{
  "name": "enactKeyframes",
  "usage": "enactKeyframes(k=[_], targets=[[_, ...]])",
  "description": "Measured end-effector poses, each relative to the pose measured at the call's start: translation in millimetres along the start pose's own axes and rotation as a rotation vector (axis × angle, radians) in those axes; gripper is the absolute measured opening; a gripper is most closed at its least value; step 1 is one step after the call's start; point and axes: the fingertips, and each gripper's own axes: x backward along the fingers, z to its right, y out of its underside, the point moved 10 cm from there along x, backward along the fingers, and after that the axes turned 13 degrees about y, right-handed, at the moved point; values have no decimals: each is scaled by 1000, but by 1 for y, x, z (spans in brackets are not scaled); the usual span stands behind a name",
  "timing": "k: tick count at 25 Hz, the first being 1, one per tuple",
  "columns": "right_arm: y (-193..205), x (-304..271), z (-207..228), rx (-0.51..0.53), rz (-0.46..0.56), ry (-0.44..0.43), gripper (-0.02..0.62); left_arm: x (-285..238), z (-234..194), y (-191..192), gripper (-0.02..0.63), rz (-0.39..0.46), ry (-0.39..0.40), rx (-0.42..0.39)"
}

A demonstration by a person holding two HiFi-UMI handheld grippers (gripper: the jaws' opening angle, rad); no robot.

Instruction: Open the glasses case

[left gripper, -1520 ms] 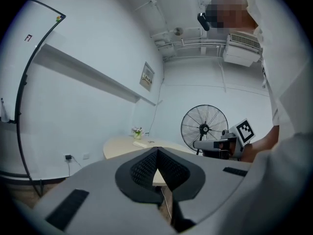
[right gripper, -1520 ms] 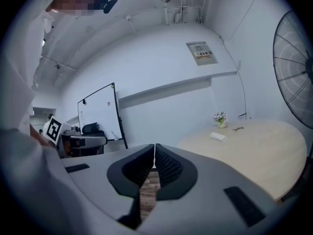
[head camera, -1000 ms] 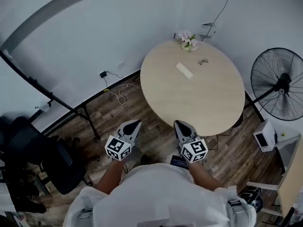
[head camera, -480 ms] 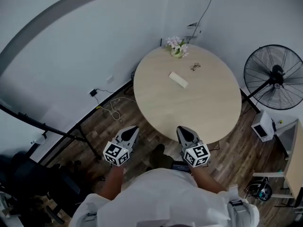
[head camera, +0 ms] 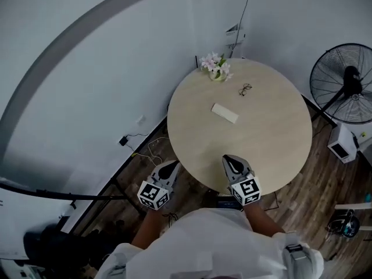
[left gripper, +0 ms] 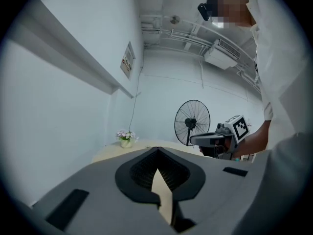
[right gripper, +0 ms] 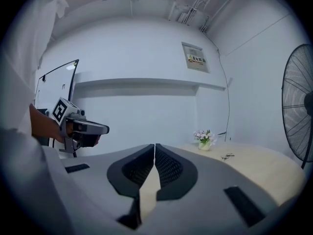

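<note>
Shut tight on nothing, left gripper and right gripper, at the near edge of the table. Well ahead of both, mid-table: glasses case, apparently closed and untouched. Not begun yet; reaching, steadying and lifting the lid all left to do.

Round pale table near white wall; dark wood floor; standing fan right.

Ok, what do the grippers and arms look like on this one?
Both the left gripper and right gripper are grey, with dark ribbed pads inside pointed jaws. Each carries a white cube printed with black square markers. No cables show. The person wears a white top with short sleeves.
</note>
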Motion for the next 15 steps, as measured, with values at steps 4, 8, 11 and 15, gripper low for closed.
enactKeyframes(k=[4, 8, 11, 15], targets=[[-2, -45, 30, -19, -9, 27, 26, -37, -52, -13, 11, -6, -26, 16], [-3, -74, 49, 4, 9, -33, 26, -79, -83, -24, 11, -97, -2, -46], [-5, -89, 56, 72, 35, -124, 28, -109, -101, -31, 11, -130, -4, -88], [-3, -101, 70, 79, 56, -123, 28, -133, -123, -33, 11, -142, 19, -74]])
